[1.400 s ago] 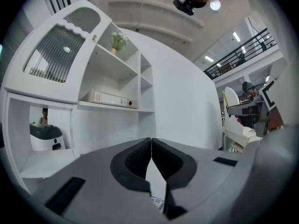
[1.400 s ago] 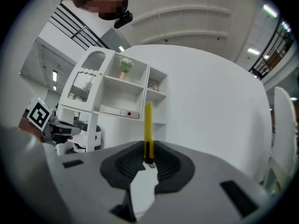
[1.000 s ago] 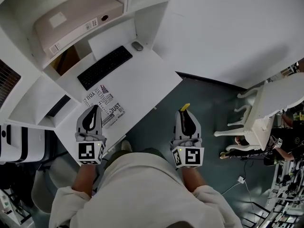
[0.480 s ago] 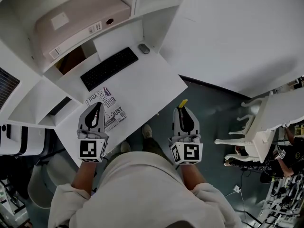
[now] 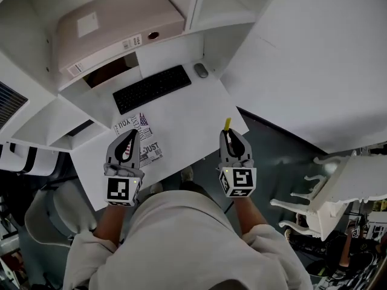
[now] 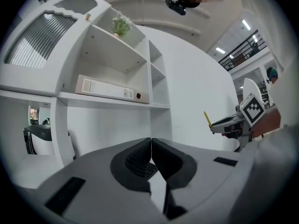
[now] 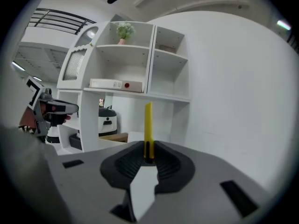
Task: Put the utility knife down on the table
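A black keyboard (image 5: 152, 89) lies with a grey mouse (image 5: 201, 70) just beside its end. A printed sheet (image 5: 149, 139) lies near it. A pale binder (image 5: 115, 29) rests flat above.

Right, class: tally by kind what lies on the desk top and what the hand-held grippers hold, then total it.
keyboard: 1
mouse: 1
printed sheet: 1
utility knife: 1, clamped in the right hand-held gripper; the left hand-held gripper is shut on nothing
Total: 4

Table (image 5: 193, 110) smooth, matt white; utility knife (image 7: 148, 125) yellow, probably plastic; keyboard (image 5: 151, 88) matt black.
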A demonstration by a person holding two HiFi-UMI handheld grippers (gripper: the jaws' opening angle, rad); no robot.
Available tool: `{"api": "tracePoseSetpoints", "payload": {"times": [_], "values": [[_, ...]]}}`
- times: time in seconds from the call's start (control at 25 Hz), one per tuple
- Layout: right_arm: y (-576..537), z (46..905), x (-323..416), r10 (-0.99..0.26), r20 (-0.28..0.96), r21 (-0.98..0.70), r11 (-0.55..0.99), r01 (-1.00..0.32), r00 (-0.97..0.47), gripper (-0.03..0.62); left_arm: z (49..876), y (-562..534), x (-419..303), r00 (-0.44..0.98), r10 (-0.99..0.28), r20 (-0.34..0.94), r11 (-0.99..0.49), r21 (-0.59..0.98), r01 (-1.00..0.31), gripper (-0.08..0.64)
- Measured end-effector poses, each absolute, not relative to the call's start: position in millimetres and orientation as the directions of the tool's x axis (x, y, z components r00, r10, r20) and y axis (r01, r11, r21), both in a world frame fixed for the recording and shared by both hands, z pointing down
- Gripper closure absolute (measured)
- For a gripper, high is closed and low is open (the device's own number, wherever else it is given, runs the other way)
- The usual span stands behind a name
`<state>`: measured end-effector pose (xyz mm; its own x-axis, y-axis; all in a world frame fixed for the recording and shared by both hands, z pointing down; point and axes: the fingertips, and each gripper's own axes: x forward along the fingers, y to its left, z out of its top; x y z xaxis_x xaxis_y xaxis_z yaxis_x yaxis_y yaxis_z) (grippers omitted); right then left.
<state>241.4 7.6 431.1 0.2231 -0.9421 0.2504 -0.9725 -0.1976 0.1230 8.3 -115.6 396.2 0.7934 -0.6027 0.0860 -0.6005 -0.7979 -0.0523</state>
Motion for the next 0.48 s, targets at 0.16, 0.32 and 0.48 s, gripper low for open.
{"api": "tracePoseSetpoints", "payload": {"times": [0.16,0.32,0.48], "values": [[-22,450,248,-0.941,0.300,0.128,-0.121,-0.984,0.155,0.522,399,-124,5,0.752,-0.652,0.096,-0.758,-0.053,-0.651,0.558],[-54,474,248,-0.927,0.368,0.124,-0.033,-0.992,0.077,0.522,404,-134,-8,0.701,-0.705,0.110,-0.709,-0.057,-0.703,0.558],[-82,508,248,-0.889,0.457,0.102,0.032,-0.994,0.018,0.522,409,-139,-20,0.653,-0.747,0.126,-0.662,-0.060,-0.747,0.558]]}}
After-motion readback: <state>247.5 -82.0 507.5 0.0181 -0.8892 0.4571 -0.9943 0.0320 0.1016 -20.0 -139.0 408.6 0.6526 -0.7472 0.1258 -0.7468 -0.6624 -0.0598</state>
